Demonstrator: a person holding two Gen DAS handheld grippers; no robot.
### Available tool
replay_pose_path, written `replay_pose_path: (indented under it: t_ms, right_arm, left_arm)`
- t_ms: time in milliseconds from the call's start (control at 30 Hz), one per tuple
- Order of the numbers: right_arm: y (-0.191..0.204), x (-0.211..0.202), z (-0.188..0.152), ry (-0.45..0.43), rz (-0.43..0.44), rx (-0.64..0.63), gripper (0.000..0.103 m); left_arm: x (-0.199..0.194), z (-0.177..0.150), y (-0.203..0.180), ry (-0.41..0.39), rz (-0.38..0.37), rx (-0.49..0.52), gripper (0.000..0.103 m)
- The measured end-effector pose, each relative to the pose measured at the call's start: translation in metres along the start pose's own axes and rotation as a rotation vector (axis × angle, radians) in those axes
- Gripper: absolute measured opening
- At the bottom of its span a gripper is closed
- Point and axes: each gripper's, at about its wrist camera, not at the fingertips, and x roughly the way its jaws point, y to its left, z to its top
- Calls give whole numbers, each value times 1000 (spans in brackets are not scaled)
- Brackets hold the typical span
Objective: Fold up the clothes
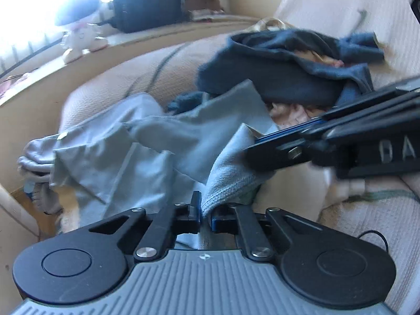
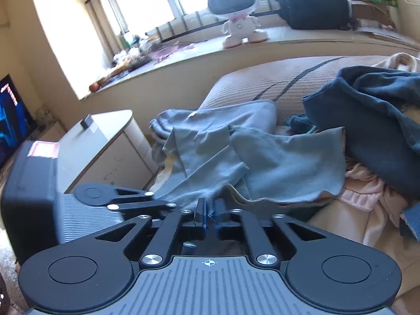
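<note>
The light grey-blue garment (image 1: 147, 144) lies crumpled across the near part of a beige sofa (image 1: 136, 78), one end trailing over the sofa's left edge and its near hem lifted toward the cameras. The left gripper (image 1: 206, 214) has its jaws pressed together on a ribbed fold of this hem, which rises out of the pinch toward the right. In the left wrist view the right gripper (image 1: 256, 144) reaches in from the right, its tips against the same raised fold. In its own view the right gripper (image 2: 209, 216) shows its jaws close together with a frayed edge of the garment (image 2: 236, 157) between them; whether the pads press on the cloth cannot be told. The left gripper (image 2: 157, 199) appears there just to the left, at the same hem. Farther right on the sofa a dark blue garment (image 2: 372, 120) lies heaped, with pale pink cloth (image 2: 365, 183) under it. Beyond the sofa a window sill (image 2: 199, 52) carries a small white toy robot (image 2: 240, 23) and a black bag (image 2: 312, 0). A white side table (image 2: 105, 136) stands to the left.
</note>
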Motion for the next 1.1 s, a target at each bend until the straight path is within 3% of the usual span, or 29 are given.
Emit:
replay_pose_path:
  t_ms: [100, 200, 367, 500, 700, 767, 800, 867, 900, 967, 1100]
  right_arm:
    - [-15, -4, 5, -22, -82, 20, 20]
    - [-38, 6, 13, -45, -239, -9, 20]
    - [-94, 22, 35, -110, -230, 213, 21]
    - [-117, 35, 52, -136, -181, 339, 36]
    - [-127, 65, 61, -51, -261, 379, 41]
    - [-133, 73, 56, -34, -252, 420, 41]
    - [-134, 76, 54, -33, -240, 434, 38]
    - [-133, 79, 53, -34, -221, 438, 8]
    - [-129, 81, 54, -33, -226, 421, 2]
    - [-116, 84, 61, -41, -230, 381, 2]
    - [-90, 85, 81, -66, -104, 364, 2]
  left_arm:
    - [-3, -2, 19, 18, 54, -54, 5]
    - [-7, -5, 38, 29, 63, -120, 4]
    - [-9, -7, 40, 38, 38, -138, 4]
    - [-11, -5, 37, 38, 16, -148, 4]
    - [-13, -6, 37, 40, 35, -149, 4]
    - [-13, -7, 39, 41, 50, -151, 4]
    - [-13, -7, 41, 44, 57, -152, 4]
    - [-15, -8, 44, 49, 62, -162, 4]
    - [-17, -9, 46, 49, 60, -170, 4]
    - [-20, -12, 51, 51, 66, -190, 4]
    - [-29, -19, 67, 57, 97, -256, 4]
